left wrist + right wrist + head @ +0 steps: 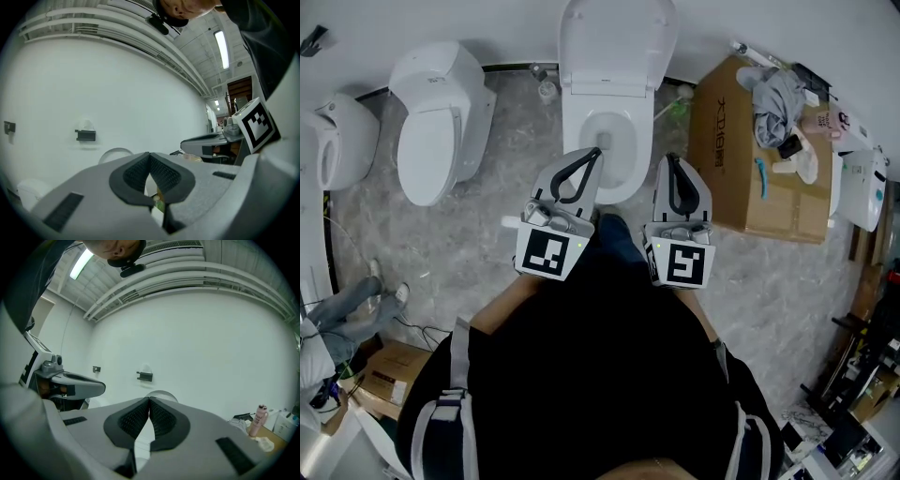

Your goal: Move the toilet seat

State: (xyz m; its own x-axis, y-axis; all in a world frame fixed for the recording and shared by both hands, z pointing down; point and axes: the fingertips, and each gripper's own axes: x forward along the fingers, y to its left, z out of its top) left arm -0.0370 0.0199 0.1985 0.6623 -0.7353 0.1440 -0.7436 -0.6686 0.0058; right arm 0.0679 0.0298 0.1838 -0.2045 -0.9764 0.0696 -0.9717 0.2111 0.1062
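Person's dark top (600, 375) is nearest, on the near side of the middle toilet (574, 127). Left gripper (596, 152) is held over that toilet's front rim, pointing toward its bowl. Left gripper jaws are together, pads meeting at the tips, nothing clamped. Right gripper (671, 159) is just beside the toilet's right edge, level with the left one. Its jaws are also together and hold nothing.

Toilet seat (617, 42) stands raised at the back of the toilet, leaning at the white wall (487, 23). Can't separate seat ring from lid. Neither gripper touches it.

Grey marble floor (506, 187) runs around the toilet. Second toilet (441, 122), lid down, is left of the middle toilet and apart from it. Cardboard box (741, 169) is right of it, with grey clothing (778, 94) on top. Dark wall bracket (145, 376) is on the wall above the raised seat in the right gripper view.
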